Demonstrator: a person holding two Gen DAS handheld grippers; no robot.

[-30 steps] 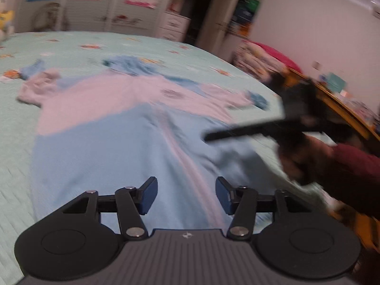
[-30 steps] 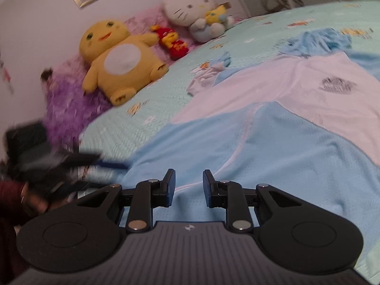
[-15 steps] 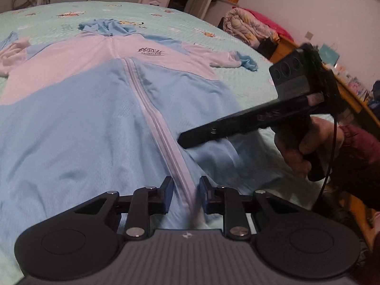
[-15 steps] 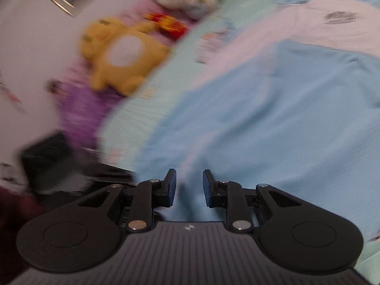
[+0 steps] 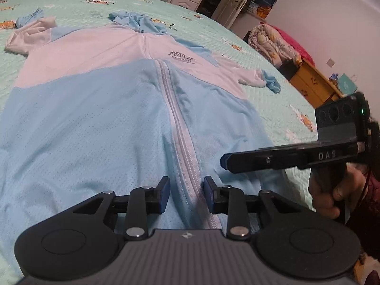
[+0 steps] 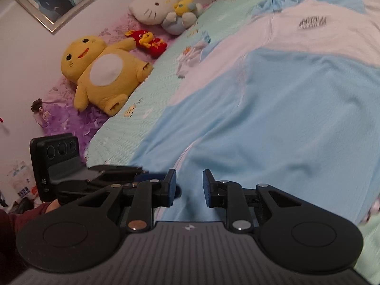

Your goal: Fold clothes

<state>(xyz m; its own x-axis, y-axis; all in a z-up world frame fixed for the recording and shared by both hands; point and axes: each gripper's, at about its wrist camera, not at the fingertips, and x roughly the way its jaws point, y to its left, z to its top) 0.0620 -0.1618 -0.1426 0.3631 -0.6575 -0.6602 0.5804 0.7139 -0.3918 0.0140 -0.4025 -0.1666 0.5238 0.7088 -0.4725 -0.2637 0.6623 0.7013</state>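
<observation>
A light-blue and pale-pink zip-front hooded jacket point(image 5: 99, 109) lies spread flat on the mint-green quilted bed point(image 5: 268, 99), hood at 12 o'clock. The left gripper point(image 5: 186, 193) hangs released over its zipper hem; the right gripper point(image 6: 189, 187), at 3 o'clock, is released too.

Two black handheld grippers, dark red sleeves.
Left gripper point(image 5: 186, 196): ribbed grey body, blue-padded fingers, silver screws. At the frame's right, right gripper point(image 5: 224, 162) marked "DAS", green light; maroon sleeve point(image 5: 372, 190).
</observation>
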